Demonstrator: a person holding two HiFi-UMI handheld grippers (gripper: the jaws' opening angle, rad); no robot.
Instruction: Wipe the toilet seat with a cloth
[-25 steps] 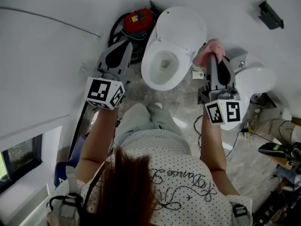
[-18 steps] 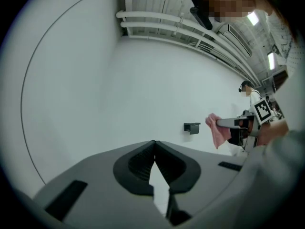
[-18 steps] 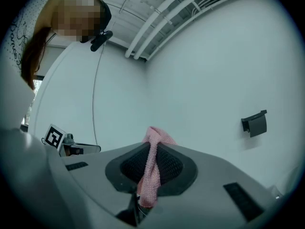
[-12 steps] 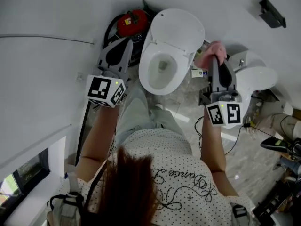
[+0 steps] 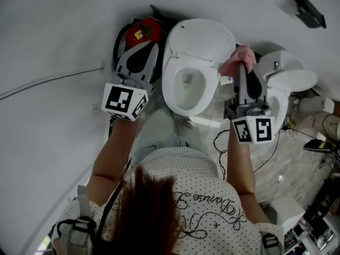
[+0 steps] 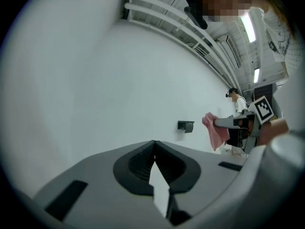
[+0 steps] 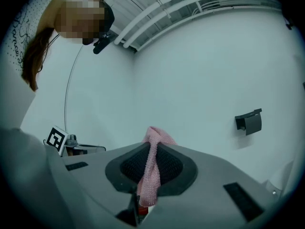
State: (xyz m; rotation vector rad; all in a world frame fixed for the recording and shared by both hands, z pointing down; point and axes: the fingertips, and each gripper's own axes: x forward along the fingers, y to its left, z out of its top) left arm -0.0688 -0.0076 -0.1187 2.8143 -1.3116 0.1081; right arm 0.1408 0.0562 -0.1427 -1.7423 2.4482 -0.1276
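Note:
A white toilet (image 5: 190, 84) stands ahead with its lid (image 5: 204, 36) raised and its seat down around the bowl. My right gripper (image 5: 242, 62) is shut on a pink cloth (image 5: 237, 60), held just right of the lid, above the floor. The cloth (image 7: 151, 168) runs pinched between the jaws in the right gripper view. My left gripper (image 5: 150, 56) is shut and holds nothing, its tips meeting left of the toilet near a red object. In the left gripper view its jaws (image 6: 155, 149) face a bare white wall, and the pink cloth (image 6: 214, 130) hangs at the right.
A red cylinder-like object (image 5: 139, 32) with dark hose sits left of the toilet. A white basin (image 5: 289, 84) stands at the right. A black paper holder (image 5: 308, 10) is on the wall. Cables (image 5: 220, 145) trail on the marbled floor.
The view has shifted, so the toilet sits more to the right and higher. Both grippers keep the same hold; the left one now points nearer the red object.

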